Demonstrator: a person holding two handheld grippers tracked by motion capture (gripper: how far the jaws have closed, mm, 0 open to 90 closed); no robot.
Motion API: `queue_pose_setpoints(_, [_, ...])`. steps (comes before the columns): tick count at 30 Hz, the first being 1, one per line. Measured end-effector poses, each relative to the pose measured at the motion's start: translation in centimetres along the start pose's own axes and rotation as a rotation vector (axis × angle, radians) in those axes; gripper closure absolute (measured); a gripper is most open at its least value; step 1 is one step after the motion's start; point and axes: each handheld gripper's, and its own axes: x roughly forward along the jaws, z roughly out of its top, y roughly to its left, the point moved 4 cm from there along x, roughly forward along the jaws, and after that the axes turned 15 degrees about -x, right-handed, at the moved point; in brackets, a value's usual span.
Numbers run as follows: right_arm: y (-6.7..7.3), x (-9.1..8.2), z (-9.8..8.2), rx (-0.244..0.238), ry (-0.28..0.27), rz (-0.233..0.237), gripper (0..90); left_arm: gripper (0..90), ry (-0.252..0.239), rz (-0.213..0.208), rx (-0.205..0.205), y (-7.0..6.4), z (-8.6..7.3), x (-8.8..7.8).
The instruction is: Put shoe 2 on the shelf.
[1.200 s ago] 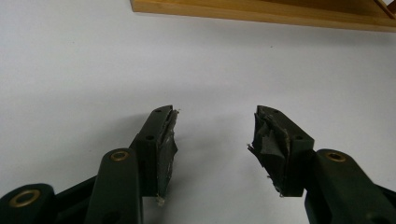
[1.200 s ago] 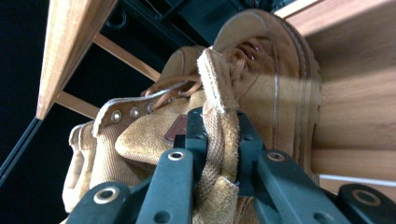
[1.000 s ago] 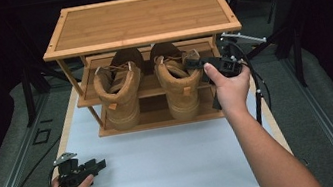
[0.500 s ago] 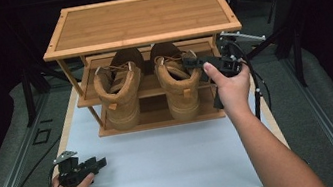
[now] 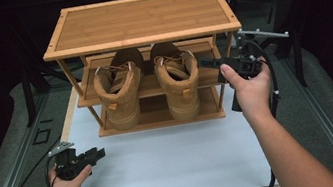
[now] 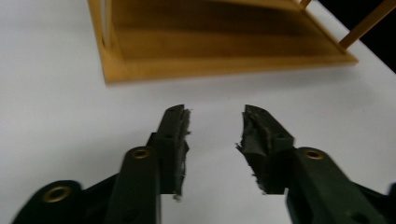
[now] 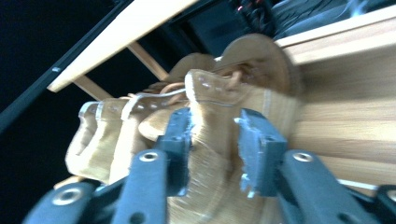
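Your right gripper (image 5: 210,62) reaches in from the right end of the bamboo shoe rack (image 5: 140,19), level with the middle shelf, where two tan lace-up boots (image 5: 120,93) stand side by side with their heels toward you. Its jaws have just been closing and now straddle the collar of the right boot (image 7: 215,126) — the left pad looks against the leather, but a sliver of gap shows at the right pad, so I cannot tell whether you have a firm hold. Your left gripper (image 6: 215,135) hovers over the white tabletop (image 5: 165,164), near its front left corner — its jaws, half open, have just been closing with nothing between them.
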Motion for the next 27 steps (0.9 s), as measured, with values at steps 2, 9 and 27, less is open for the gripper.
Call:
queue_pose_setpoints(2, [-0.4, -0.5, -0.6, -0.019, -0.002, -0.028, 74.8, 65.8, -0.02, -0.009, 0.018, -1.0, 1.1, -0.3])
queue_pose_setpoints(9, [-2.6, -0.1, -3.5, -0.008, 0.063, -0.046, 88.9, 85.2, -0.012, -0.047, 0.052, -3.8, 4.0, -0.3])
queue_pose_setpoints(27, [-2.9, 4.6, -8.9, 0.025, 0.203, -0.023, 90.0, 90.0, -0.019, -0.116, 0.06, -8.6, 7.9, 0.4])
